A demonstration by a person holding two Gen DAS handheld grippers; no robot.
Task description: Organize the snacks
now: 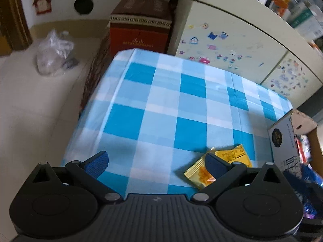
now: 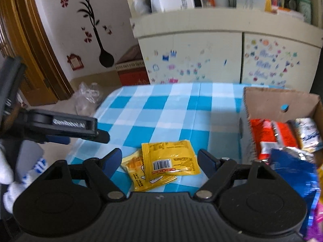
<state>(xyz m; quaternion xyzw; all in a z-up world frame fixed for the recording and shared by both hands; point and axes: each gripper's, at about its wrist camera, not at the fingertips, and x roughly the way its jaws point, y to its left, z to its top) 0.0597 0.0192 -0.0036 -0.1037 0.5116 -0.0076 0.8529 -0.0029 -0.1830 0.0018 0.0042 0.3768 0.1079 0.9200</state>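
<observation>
Two yellow snack packets (image 2: pixel 161 165) lie overlapped on our desk (image 2: pixel 161 104), which is covered in a blue and white checked cloth. The upper packet (image 2: pixel 171 158) shows a barcode and its back print; the lower packet (image 2: pixel 141 175) peeks out beneath it toward the left. We hold our right gripper (image 2: pixel 160 161) low over them with its fingers (image 2: pixel 113 159) spread moderately wide, one on each side of the pair, and neither pad touches a wrapper.

Our left gripper (image 1: pixel 156 162) has its fingers (image 1: pixel 97 163) as wide apart as they go, with nothing between them but bare cloth. From its own camera the packets sit at the right finger, partly hidden behind it. In the right wrist view we see that gripper from the side, at the left edge of the desk.

At the right of the desk stands an open cardboard box (image 2: pixel 278 100) holding several red, silver and blue snack bags (image 2: pixel 282 137). Beyond the desk stands a cream cabinet (image 2: pixel 191 56) dotted with stickers, and a clear plastic bag (image 1: pixel 54 54) lies on the floor to the left.
</observation>
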